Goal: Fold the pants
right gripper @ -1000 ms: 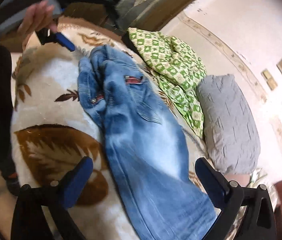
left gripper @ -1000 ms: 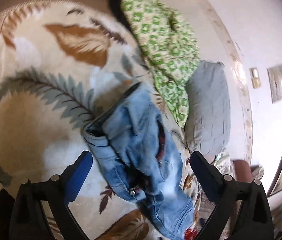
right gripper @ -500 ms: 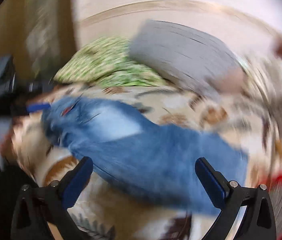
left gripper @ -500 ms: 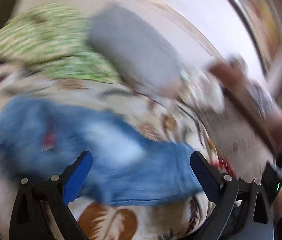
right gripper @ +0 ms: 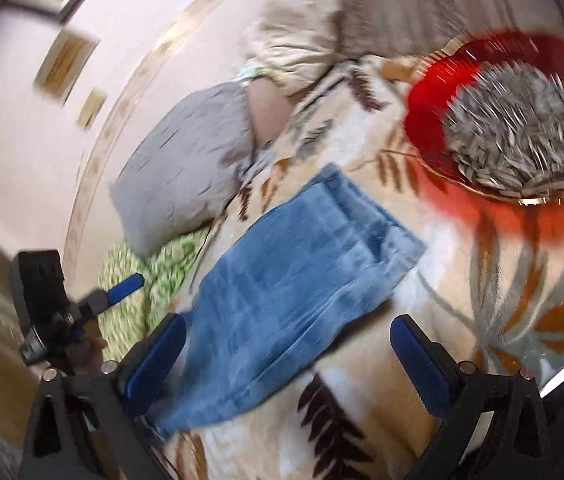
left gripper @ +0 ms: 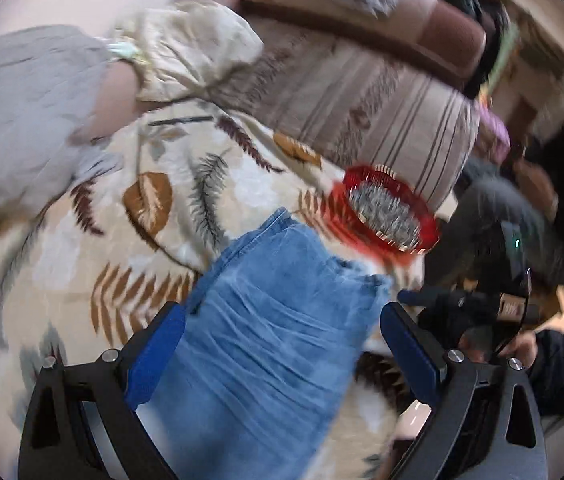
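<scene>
Light blue jeans [left gripper: 274, 320] lie flat on a cream blanket with a leaf print [left gripper: 154, 240]; their leg hems point toward a red bowl. In the right wrist view the jeans [right gripper: 290, 304] run from the lower left up to the middle. My left gripper [left gripper: 282, 352] is open, its blue pads either side of the leg and above it. My right gripper [right gripper: 286, 364] is open over the hem end. The other gripper shows at the left edge of the right wrist view [right gripper: 82, 308], and at the right of the left wrist view [left gripper: 482, 304].
A red bowl of sunflower seeds [right gripper: 522, 128] sits on the blanket just past the hems, also in the left wrist view [left gripper: 386, 216]. A grey pillow [right gripper: 186, 160], a beige pillow [right gripper: 298, 28] and a green patterned cloth [right gripper: 134, 272] lie along the wall. A striped sofa back [left gripper: 362, 92] rises behind.
Both grippers have swung fast from the waistband end of the jeans to the leg-hem end. The red bowl has come into view. Both stay open.
</scene>
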Motion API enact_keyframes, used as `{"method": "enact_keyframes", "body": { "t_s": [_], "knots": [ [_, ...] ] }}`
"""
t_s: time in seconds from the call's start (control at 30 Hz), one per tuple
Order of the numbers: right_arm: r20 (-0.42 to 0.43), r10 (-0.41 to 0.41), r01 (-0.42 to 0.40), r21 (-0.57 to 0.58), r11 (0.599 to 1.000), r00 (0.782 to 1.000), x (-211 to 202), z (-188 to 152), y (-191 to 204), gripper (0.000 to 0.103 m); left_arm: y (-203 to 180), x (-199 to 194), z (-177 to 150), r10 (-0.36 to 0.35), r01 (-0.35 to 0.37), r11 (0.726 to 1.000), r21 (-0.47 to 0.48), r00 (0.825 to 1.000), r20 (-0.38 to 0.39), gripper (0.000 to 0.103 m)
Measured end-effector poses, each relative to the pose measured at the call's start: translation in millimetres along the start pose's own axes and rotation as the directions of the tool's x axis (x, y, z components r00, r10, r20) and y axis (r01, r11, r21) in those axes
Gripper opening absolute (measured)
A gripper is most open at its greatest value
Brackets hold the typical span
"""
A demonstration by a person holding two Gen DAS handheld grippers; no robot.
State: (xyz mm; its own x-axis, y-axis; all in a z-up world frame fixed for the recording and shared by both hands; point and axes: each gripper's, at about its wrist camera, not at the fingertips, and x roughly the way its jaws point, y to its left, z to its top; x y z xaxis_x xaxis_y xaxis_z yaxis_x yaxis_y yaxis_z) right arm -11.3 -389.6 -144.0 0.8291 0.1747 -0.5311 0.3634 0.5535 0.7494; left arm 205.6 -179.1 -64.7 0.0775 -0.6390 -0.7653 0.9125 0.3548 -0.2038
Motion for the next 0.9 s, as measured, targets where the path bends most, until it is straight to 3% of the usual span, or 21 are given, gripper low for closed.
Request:
{"method": "enact_keyframes", "body": {
  "t_s": [0.17,0.27,0.53,0.63,0.8,0.9],
  "knots": [
    [0.001,-0.025,0.025,0.143,0.989,1.000,22,5,-28,0.102,5,41,19,0.029,-0.011,0.990,0.140,0.991,-0.129,0.098],
    [0.049,-0.023,0.015,0.151,0.988,0.999,26,11,-29,0.102,6,63,29,0.002,0.037,0.977,0.208,0.983,-0.184,0.098],
    [0.076,-0.063,0.048,0.187,0.981,0.995,47,28,-27,0.097,1,107,53,-0.045,0.152,0.923,0.354,0.955,-0.292,0.098],
    [0.050,-0.087,0.077,0.172,0.982,0.995,57,34,-25,0.093,2,120,55,-0.050,0.178,0.912,0.370,0.943,-0.330,0.097],
    [0.025,-0.144,0.140,0.139,0.980,0.989,67,37,-23,0.076,7,145,54,-0.082,0.241,0.903,0.355,0.909,-0.409,0.078],
    [0.019,-0.139,0.136,0.132,0.982,0.990,68,38,-26,0.068,9,151,51,-0.076,0.246,0.900,0.361,0.902,-0.425,0.077]
  ]
}}
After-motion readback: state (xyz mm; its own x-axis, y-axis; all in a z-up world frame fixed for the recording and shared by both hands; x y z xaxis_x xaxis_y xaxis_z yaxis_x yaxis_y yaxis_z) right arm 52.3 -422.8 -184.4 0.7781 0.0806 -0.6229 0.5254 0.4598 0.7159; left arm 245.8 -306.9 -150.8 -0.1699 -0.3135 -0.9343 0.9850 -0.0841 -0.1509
